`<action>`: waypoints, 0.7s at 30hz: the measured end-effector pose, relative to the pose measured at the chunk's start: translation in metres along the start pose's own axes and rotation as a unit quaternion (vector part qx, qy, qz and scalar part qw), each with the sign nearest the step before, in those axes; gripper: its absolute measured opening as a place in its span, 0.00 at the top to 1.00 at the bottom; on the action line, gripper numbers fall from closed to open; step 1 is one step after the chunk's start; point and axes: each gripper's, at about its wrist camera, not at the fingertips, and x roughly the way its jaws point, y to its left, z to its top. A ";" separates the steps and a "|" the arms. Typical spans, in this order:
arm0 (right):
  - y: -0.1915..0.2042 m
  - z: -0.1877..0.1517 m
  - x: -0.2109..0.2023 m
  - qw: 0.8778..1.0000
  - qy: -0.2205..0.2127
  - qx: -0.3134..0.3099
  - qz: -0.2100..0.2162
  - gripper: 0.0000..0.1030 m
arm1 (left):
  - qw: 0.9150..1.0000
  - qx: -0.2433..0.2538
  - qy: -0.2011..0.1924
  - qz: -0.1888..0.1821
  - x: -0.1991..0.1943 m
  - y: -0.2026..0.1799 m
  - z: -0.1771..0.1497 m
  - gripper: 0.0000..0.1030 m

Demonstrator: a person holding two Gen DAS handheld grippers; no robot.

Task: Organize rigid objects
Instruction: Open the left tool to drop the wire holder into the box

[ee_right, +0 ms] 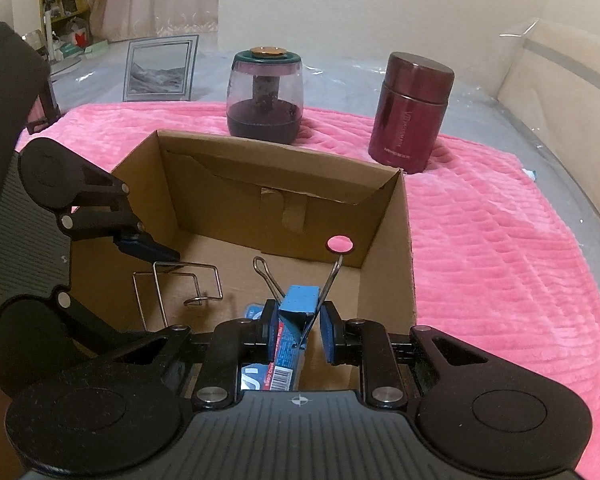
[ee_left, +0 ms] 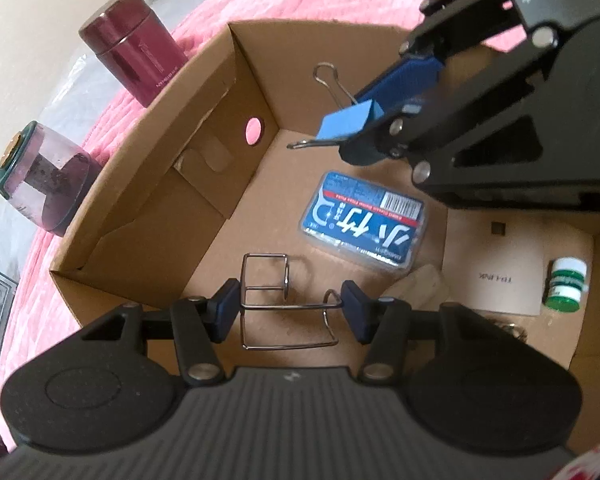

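An open cardboard box (ee_left: 148,184) (ee_right: 384,240) sits on a pink blanket. My left gripper (ee_left: 288,310) is shut on a bent wire holder (ee_left: 268,300) and holds it over the box floor; the holder also shows in the right wrist view (ee_right: 180,280). My right gripper (ee_right: 298,330) (ee_left: 364,128) is shut on a blue binder clip (ee_right: 300,304) (ee_left: 348,118) above the box interior. A blue card case (ee_left: 362,220) lies on the box floor, partly hidden under my right gripper in the right wrist view (ee_right: 266,376).
A maroon canister (ee_left: 134,44) (ee_right: 412,112) and a clear jar with a green lid (ee_left: 40,176) (ee_right: 266,92) stand on the blanket (ee_right: 500,260) beyond the box. A beige card (ee_left: 496,264) and a small green-white bottle (ee_left: 566,284) lie in the box. A framed picture (ee_right: 160,68) stands behind.
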 end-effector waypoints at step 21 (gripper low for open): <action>-0.002 0.000 0.001 1.000 0.002 0.001 -0.003 0.82 | 1.000 0.002 0.003 0.008 -0.001 0.005 0.000 0.51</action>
